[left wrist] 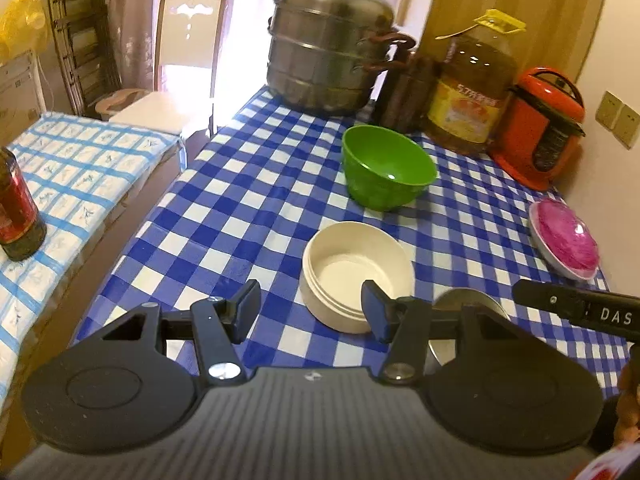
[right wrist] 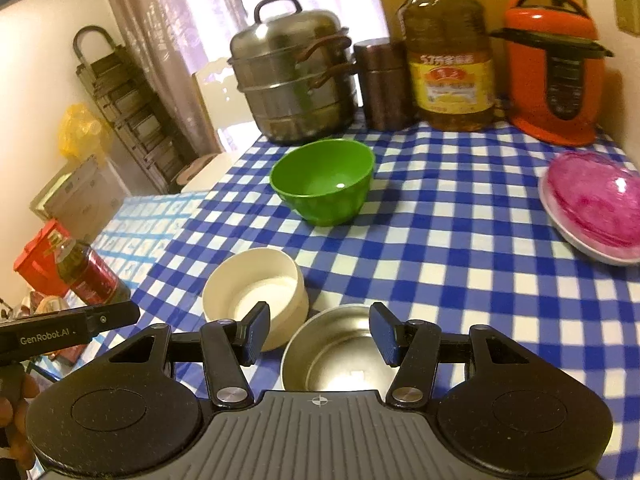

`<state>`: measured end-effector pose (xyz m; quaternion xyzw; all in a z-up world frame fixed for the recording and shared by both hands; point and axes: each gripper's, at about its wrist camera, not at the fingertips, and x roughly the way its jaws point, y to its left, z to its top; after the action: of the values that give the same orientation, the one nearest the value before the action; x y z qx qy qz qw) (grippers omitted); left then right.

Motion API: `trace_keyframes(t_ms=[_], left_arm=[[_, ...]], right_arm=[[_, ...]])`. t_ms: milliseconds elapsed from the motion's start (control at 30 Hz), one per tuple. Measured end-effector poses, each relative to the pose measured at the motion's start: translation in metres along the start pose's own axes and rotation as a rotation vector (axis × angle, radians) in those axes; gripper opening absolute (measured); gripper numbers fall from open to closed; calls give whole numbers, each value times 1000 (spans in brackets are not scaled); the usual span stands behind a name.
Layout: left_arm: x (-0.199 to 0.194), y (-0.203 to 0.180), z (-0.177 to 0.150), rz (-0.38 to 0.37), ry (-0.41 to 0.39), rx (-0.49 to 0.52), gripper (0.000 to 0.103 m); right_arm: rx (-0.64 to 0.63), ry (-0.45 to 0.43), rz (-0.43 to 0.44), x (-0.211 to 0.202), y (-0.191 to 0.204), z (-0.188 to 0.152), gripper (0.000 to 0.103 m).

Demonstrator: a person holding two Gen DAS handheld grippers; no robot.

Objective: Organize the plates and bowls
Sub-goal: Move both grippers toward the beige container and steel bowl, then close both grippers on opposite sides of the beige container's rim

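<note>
A green bowl (left wrist: 387, 168) (right wrist: 324, 181) stands mid-table on the blue checked cloth. A cream bowl (left wrist: 356, 272) (right wrist: 256, 280) sits nearer. A steel bowl (right wrist: 340, 350) sits beside it, partly hidden in the left wrist view (left wrist: 466, 300). A pink glass bowl on a white plate (left wrist: 566, 240) (right wrist: 596, 208) lies at the right. My left gripper (left wrist: 310, 312) is open and empty, just in front of the cream bowl. My right gripper (right wrist: 320, 336) is open and empty, above the steel bowl's near rim.
A steel steamer pot (left wrist: 332, 44) (right wrist: 296, 76), a brown canister (right wrist: 382, 84), an oil jug (left wrist: 472, 80) (right wrist: 450, 48) and an orange cooker (left wrist: 540, 128) (right wrist: 556, 68) line the table's back. A dark bottle (left wrist: 18, 208) (right wrist: 90, 274) stands on the left side table.
</note>
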<state>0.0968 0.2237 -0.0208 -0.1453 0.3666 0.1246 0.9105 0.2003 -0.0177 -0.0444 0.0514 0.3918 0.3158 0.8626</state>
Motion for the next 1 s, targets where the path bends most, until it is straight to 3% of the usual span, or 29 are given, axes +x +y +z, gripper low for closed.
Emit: trace_keyframes(t_ms=[300,533,733,1000], left_arm=[[57,4,3,9,59,9,49],[90,1,5,11,86,24,41],[104,1,3,17,101,37,36],[113,1,3,-17,117,29,22]], right_arm=[[-24,62,45,57,-6,18,55],[-45,119,96,98,-3,24,54],[-54,155,126,118,1,26,44],[-30,199,132,139,0,28,34]])
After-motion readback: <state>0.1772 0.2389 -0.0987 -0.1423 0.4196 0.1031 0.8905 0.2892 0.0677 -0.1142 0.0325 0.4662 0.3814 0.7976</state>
